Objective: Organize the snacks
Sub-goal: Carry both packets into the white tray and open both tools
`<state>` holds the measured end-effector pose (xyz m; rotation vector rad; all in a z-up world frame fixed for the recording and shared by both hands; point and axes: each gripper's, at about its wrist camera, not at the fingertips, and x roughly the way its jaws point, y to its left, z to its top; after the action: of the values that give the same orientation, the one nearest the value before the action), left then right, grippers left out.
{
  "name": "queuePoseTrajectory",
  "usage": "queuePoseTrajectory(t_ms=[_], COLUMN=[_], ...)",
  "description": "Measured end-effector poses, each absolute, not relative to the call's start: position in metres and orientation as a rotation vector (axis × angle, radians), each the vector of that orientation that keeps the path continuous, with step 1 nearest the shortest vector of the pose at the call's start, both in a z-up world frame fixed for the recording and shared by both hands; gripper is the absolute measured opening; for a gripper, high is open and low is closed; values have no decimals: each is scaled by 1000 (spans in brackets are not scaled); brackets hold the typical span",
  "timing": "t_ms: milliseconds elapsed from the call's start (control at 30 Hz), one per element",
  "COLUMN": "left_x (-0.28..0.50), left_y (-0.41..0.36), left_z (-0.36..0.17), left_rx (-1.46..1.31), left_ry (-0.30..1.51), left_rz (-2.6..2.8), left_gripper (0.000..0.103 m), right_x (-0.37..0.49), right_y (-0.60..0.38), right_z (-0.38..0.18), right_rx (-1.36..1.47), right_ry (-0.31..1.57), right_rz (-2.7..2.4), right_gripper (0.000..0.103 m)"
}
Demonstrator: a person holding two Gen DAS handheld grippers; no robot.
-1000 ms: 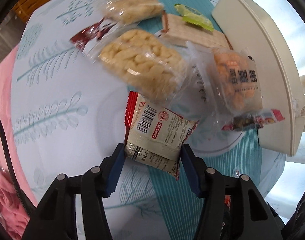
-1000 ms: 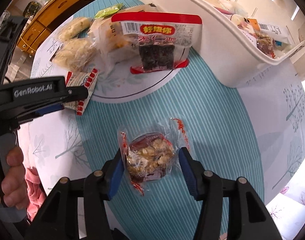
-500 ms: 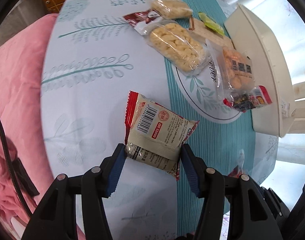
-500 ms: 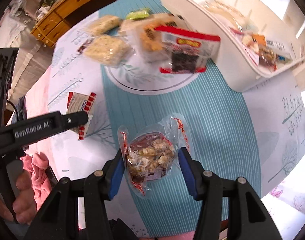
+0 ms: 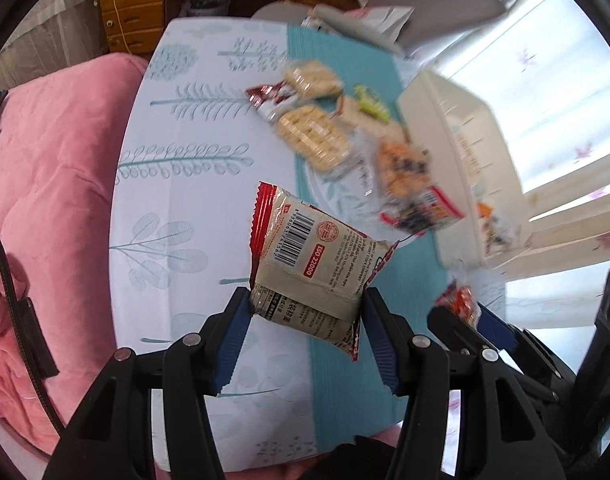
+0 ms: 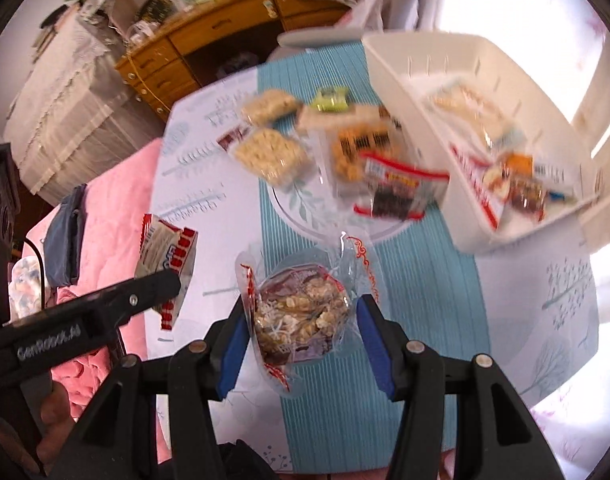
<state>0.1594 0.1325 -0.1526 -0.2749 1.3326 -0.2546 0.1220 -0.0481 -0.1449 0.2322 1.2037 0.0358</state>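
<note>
My left gripper is shut on a beige and red snack packet with a barcode, held high above the table. The packet also shows in the right wrist view. My right gripper is shut on a clear packet of nut clusters, also held above the table. The right gripper shows in the left wrist view at the lower right. Several loose snack packets lie on the table, among them a pale puffed snack pack and a red-edged dark snack pack. A white basket holding snacks stands at the right.
The table carries a white leaf-print cloth with a teal striped runner. A pink cushion lies to the left. A wooden desk with drawers stands beyond the table's far edge.
Both grippers have risen and pulled back from the table with their packets still held. The table and basket now look smaller and farther away.
</note>
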Motion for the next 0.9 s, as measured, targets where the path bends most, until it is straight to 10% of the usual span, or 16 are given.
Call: queuePoseTrajectory(t_ms=[900], left_x=[141], left_y=[-18], left_z=[-72], left_rx=[-434], left_ry=[995], left_rz=[-227], left_gripper=[55], right_x=[125], right_y=[-169], right_z=[-64], right_rx=[-39], right_ry=[870], right_rz=[320], right_gripper=[53])
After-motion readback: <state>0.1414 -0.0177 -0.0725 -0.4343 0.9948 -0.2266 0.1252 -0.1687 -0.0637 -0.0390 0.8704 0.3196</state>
